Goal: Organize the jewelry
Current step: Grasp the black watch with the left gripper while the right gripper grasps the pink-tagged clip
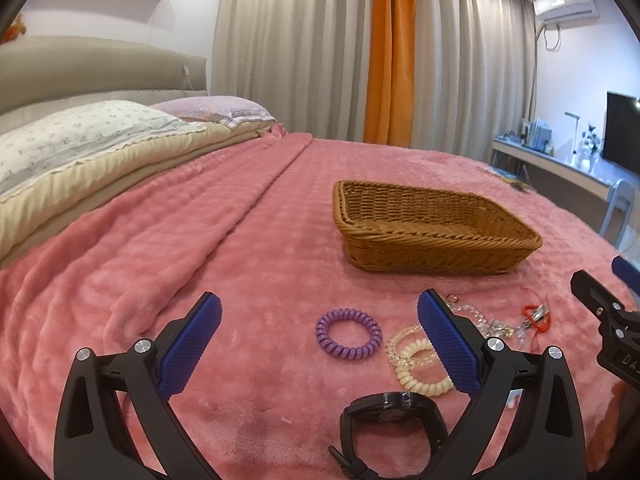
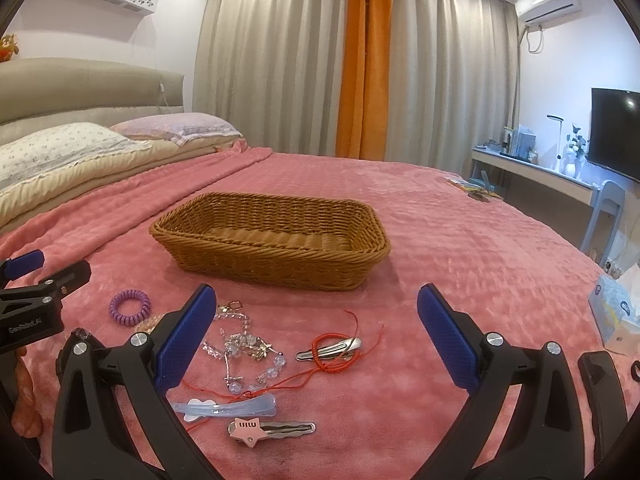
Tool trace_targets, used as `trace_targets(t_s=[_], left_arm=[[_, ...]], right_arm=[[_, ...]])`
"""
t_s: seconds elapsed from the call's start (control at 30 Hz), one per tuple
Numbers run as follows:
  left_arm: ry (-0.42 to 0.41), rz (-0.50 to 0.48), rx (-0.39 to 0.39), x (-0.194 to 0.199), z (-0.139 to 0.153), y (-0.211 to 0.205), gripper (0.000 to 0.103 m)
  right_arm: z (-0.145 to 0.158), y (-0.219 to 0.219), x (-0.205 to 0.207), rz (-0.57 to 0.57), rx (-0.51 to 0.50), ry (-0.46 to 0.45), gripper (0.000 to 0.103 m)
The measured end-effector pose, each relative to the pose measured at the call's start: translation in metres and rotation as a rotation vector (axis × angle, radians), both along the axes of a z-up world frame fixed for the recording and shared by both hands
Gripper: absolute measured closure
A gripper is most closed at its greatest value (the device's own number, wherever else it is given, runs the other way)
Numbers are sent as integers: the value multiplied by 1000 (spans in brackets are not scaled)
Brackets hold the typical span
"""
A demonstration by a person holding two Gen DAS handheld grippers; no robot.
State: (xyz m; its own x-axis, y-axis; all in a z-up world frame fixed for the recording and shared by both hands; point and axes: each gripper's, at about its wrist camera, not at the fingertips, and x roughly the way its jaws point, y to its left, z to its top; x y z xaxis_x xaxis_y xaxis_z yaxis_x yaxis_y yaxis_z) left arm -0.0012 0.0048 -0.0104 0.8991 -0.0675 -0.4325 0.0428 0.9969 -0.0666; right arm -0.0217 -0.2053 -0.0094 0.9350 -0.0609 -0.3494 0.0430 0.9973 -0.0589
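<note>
The fingers of the left gripper stood wide apart and held nothing; those of the right gripper were likewise spread and empty. Both grippers hovered over a pink blanket. A wicker basket sat on the blanket beyond them, with nothing visible inside. Near the left gripper lay a purple coil hair tie, a cream coil hair tie and a black watch. Between the right fingers lay a crystal bracelet, a red cord, a silver clip, a clear clip and a pink star clip.
</note>
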Motion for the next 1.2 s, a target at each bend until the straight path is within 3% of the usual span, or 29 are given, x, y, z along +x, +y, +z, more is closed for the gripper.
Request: trace_targets(t_s=[0.2, 0.43, 0.5, 0.67, 0.83, 1.0, 1.13, 1.2], left_arm=[[73, -137, -180, 3, 13, 29, 8], [202, -191, -144, -13, 19, 32, 9], [241, -204, -158, -17, 13, 32, 18], [326, -208, -167, -18, 2, 34, 28], [380, -217, -169, -19, -9, 27, 40], [440, -219, -159, -13, -25, 20, 57], [453, -217, -175, -9, -33, 18, 58], [451, -213, -166, -7, -34, 16, 58]], right_arm=[[7, -15, 0, 39, 66, 19, 8], [9, -20, 0, 45, 28, 166, 8], [5, -31, -6, 50, 59, 209, 8], [-1, -56, -20, 53, 116, 290, 30], [-10, -62, -25, 71, 134, 362, 45], [-30, -39, -22, 175, 139, 453, 49], [-44, -18, -23, 274, 216, 535, 54], [-44, -6, -23, 242, 176, 532, 54]])
